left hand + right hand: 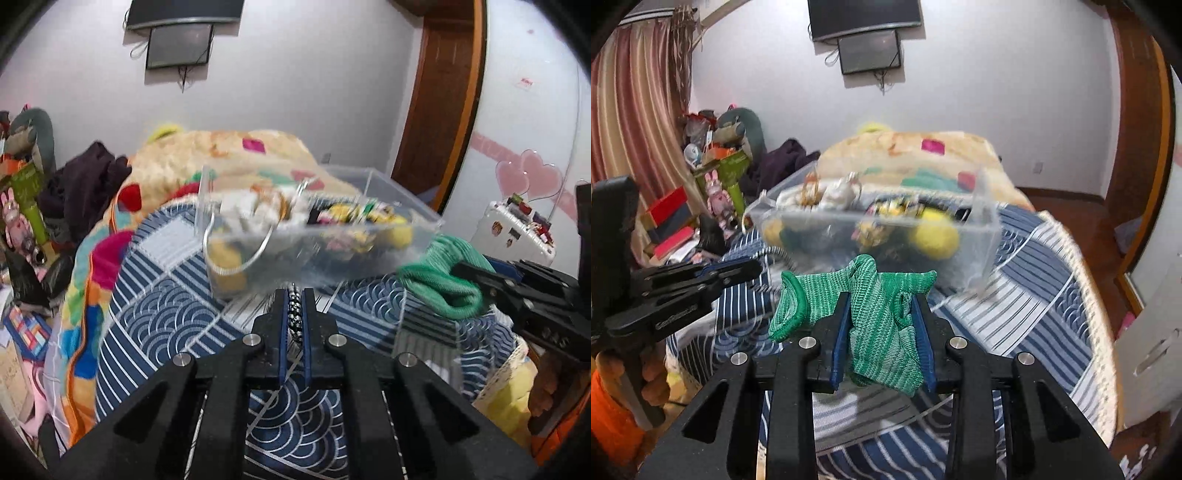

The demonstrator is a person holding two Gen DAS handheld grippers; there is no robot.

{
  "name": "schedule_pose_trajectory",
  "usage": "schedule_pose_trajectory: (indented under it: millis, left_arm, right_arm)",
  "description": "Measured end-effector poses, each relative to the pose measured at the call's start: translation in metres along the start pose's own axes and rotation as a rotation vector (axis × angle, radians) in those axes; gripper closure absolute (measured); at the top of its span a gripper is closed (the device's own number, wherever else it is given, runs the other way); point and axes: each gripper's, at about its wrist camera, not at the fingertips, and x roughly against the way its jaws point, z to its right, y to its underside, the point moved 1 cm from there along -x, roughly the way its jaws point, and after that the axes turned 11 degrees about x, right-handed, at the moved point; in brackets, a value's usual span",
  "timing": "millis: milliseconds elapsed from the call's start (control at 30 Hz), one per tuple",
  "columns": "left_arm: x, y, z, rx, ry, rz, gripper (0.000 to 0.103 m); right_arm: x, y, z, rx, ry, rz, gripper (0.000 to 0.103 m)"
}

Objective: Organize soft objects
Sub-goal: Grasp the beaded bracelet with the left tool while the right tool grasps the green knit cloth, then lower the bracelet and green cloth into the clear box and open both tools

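Before the clear bin [886,229], our right gripper [881,306] pinches a green sock [871,321]; our left gripper [294,306] pinches a speckled cord [294,314].

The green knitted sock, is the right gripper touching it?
Touching. In the right wrist view, the right gripper has the green knitted sock squeezed between both blue-padded fingers.
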Motion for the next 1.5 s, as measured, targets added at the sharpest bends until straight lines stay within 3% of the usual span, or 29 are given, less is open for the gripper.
schedule_pose_trajectory:
  millis: [367,733,1067,1267,1500]
  left_arm:
    - [0.029,-0.037,0.016,-0.039,0.055,0.099,0.097]
    - [0.015,-0.080,0.027,-0.063,0.106,0.119,0.097]
    - [-0.037,-0.090,0.037,-0.062,0.107,0.070,0.097]
    - [-0.078,-0.079,0.024,-0.053,0.087,-0.028,0.097]
    - [-0.089,-0.061,0.012,-0.045,0.057,-0.080,0.096]
  right_arm:
    - [0.020,-0.039,0.017,-0.016,0.070,0.134,0.074]
    - [0.009,-0.069,0.023,-0.012,0.106,0.187,0.074]
    - [-0.037,-0.074,0.030,-0.030,0.122,0.097,0.074]
    - [-0.060,-0.064,0.031,-0.030,0.108,0.014,0.074]
    - [-0.067,-0.052,0.029,-0.010,0.101,-0.045,0.069]
